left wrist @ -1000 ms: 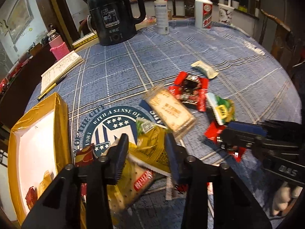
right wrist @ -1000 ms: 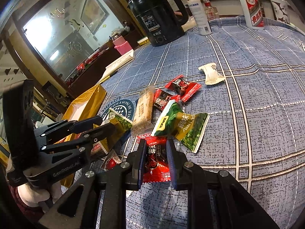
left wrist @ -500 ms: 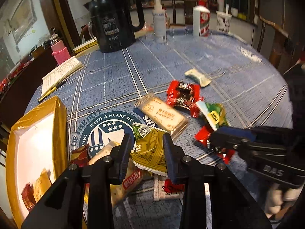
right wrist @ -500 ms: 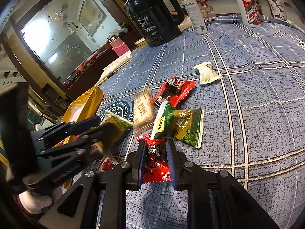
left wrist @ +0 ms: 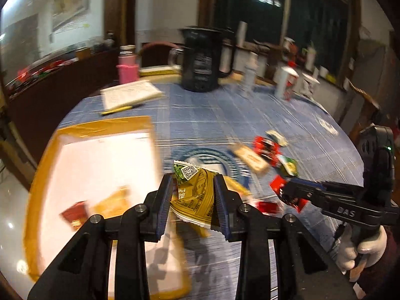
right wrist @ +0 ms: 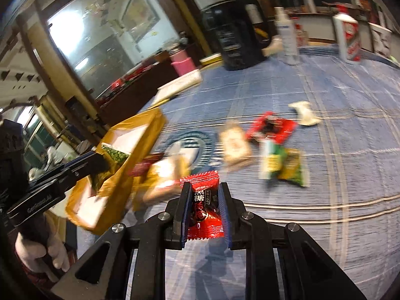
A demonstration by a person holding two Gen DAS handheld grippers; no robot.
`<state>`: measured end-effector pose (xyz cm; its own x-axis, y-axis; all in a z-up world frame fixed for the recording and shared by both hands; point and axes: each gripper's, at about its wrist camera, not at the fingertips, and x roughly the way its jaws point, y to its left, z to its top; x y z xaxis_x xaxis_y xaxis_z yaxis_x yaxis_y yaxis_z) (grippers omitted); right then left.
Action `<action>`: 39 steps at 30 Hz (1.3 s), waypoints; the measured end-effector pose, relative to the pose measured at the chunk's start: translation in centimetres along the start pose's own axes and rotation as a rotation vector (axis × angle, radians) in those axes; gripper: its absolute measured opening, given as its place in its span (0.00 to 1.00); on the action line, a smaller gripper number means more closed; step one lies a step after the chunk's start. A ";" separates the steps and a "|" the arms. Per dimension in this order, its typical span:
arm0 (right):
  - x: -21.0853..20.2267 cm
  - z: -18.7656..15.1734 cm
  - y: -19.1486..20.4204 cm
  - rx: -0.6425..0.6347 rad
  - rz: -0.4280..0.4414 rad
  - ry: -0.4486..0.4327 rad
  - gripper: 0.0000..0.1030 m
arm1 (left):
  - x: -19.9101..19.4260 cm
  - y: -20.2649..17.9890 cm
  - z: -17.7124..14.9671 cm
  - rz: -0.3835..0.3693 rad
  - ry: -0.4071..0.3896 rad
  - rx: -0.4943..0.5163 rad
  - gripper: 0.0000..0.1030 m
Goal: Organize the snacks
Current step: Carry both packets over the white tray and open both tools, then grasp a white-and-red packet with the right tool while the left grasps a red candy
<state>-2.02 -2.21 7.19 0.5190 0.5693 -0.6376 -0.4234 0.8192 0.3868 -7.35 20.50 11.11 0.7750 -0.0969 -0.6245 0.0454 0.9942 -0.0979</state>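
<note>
Lengthwise, the yellow-green packet (left wrist: 193, 195) and red candy packet (right wrist: 205, 210) point forward, each clamped between jaws.

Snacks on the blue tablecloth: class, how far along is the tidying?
Done: a few packets already lie in the yellow tray. In hand: the left hand-held gripper grips a yellow-green packet beside the tray; the right hand-held gripper grips a red candy packet. Left: a biscuit pack, red wrappers, a green bag and a white sachet.

Ahead of the gripper, dark windows (left wrist: 317, 12) are reflecting lamps, and a framed picture (left wrist: 70, 2) is hanging up-left.
</note>
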 end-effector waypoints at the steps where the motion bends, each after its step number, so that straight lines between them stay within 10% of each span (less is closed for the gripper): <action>1: 0.4 0.2 1.0 -0.010 0.014 0.011 0.21 | -0.2 1.2 -0.1 0.014 -0.004 -0.018 0.30; 14: 7.4 -0.1 13.9 -0.158 0.151 0.157 0.21 | 1.4 14.5 -1.2 0.116 0.048 -0.281 0.31; 21: 9.8 -1.0 16.6 -0.202 0.133 0.192 0.24 | 1.6 16.3 -1.9 0.044 0.056 -0.368 0.32; 39: 2.2 0.3 1.7 -0.013 -0.045 0.084 0.50 | -1.1 6.9 -1.6 -0.080 0.057 -0.249 0.58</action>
<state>-1.34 0.42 6.67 0.4734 0.5237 -0.7083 -0.4107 0.8425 0.3484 -8.90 27.44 9.88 0.7382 -0.1837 -0.6491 -0.0570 0.9418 -0.3314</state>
